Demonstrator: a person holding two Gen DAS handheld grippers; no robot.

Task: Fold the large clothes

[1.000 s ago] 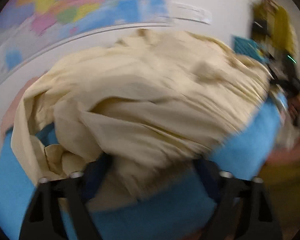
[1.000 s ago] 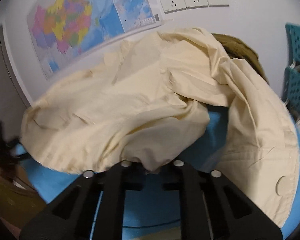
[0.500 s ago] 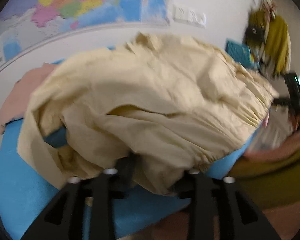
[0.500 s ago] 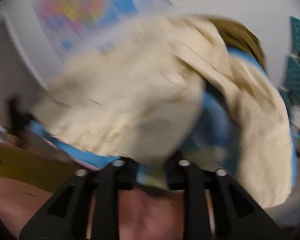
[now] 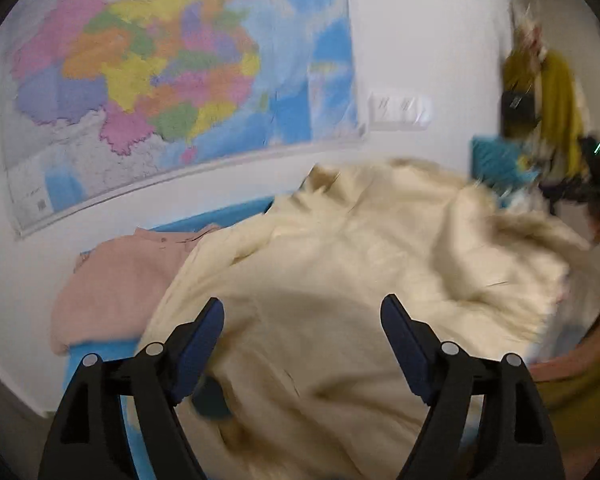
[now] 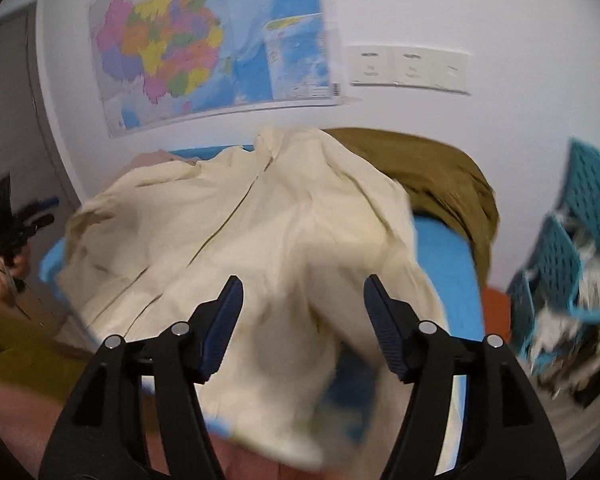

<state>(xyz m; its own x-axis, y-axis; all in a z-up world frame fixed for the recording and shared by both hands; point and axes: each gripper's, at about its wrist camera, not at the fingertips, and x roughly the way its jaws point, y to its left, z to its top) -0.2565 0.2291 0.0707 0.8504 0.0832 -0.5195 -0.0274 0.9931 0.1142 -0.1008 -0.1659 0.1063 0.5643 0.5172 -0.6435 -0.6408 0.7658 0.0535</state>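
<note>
Left wrist view: left gripper (image 5: 302,312) jaws spread wide, nothing between them, poised over a rumpled cream cotton garment (image 5: 372,276) heaped on a blue-covered table (image 5: 216,214). Folded pale pink garment (image 5: 116,280) lies at the heap's left, touching it. Colourful wall map (image 5: 172,80) behind; white wall sockets (image 5: 400,110) to its right.

Right wrist view: right gripper (image 6: 303,295) jaws also wide apart, holding nothing, above the cream garment (image 6: 268,232), which spills off the near table edge. Olive-brown garment (image 6: 432,168) lies behind it at right. Teal plastic baskets (image 6: 572,240) far right. View motion-blurred.
</note>
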